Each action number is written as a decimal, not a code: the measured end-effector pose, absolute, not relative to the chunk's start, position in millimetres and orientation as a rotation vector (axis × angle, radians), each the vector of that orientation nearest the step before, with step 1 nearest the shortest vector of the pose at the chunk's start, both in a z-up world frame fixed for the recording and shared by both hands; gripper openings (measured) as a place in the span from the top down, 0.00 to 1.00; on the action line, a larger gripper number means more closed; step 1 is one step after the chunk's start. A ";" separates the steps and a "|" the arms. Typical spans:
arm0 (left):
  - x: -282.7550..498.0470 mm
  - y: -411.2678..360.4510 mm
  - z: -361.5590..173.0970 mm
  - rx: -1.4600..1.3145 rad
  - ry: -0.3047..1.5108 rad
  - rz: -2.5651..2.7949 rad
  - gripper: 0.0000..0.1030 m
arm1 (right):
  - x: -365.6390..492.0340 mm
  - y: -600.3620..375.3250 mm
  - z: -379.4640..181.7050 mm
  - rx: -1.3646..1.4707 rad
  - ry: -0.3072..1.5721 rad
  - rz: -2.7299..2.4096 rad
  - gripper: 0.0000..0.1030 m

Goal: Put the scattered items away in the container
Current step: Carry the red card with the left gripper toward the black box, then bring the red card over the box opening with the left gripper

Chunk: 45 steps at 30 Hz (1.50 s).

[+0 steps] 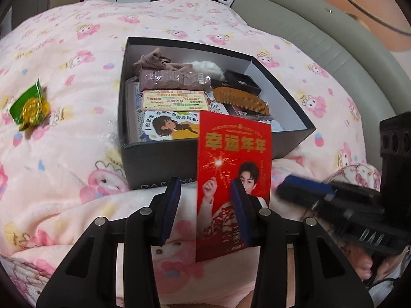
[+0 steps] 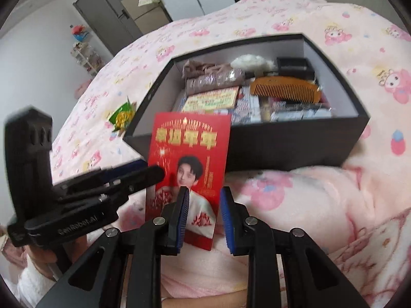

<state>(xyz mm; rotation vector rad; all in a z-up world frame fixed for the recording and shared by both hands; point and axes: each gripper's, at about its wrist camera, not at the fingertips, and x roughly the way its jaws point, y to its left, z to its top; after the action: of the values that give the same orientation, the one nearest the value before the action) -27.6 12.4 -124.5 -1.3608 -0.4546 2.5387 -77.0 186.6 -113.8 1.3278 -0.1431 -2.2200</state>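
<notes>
Your red envelope (image 1: 233, 154) stands upright at centre frame, overlapping the front wall of the black box (image 1: 159, 159). L gripper (image 1: 205, 183): pads partly apart, right pad in front of the envelope. R gripper (image 2: 205, 190): narrow gap, envelope corner showing in it. Can't tell which one grips it. Green-gold packet (image 1: 29, 107) lies mid-left on the pink blanket (image 1: 77, 179).
</notes>
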 end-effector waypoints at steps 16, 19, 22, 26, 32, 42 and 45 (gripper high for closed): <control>-24.1 -10.8 -140.6 -1.360 -0.670 2.469 0.61 | -134.8 148.1 -94.4 1.285 -0.057 -2.345 0.78; -31.5 -11.1 -132.0 -1.493 -0.591 2.493 0.61 | -129.5 147.2 -99.0 1.286 -0.034 -2.313 0.78; -34.6 -15.3 -113.8 -1.444 -0.635 2.481 0.61 | -118.1 159.0 -91.6 1.224 -0.087 -2.292 0.78; -41.6 -17.6 -85.1 -1.249 -0.680 2.534 0.61 | -113.7 191.9 -90.2 1.238 -0.226 -2.365 0.78; -89.0 5.7 -89.6 -1.370 -0.551 2.591 0.61 | -110.5 189.1 -116.7 1.358 -0.264 -2.262 0.78; -58.7 -0.7 -85.7 -1.344 -0.548 2.586 0.61 | -97.7 198.4 -117.7 1.362 -0.299 -2.251 0.78; -39.5 -9.4 -88.9 -1.340 -0.585 2.559 0.61 | -89.2 195.0 -120.5 1.387 -0.281 -2.225 0.78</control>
<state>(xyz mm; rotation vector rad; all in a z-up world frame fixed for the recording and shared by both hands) -39.5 -9.4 -88.9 -1.3405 -0.5847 2.5592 -89.2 195.0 -120.5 1.3874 -0.2807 -2.2250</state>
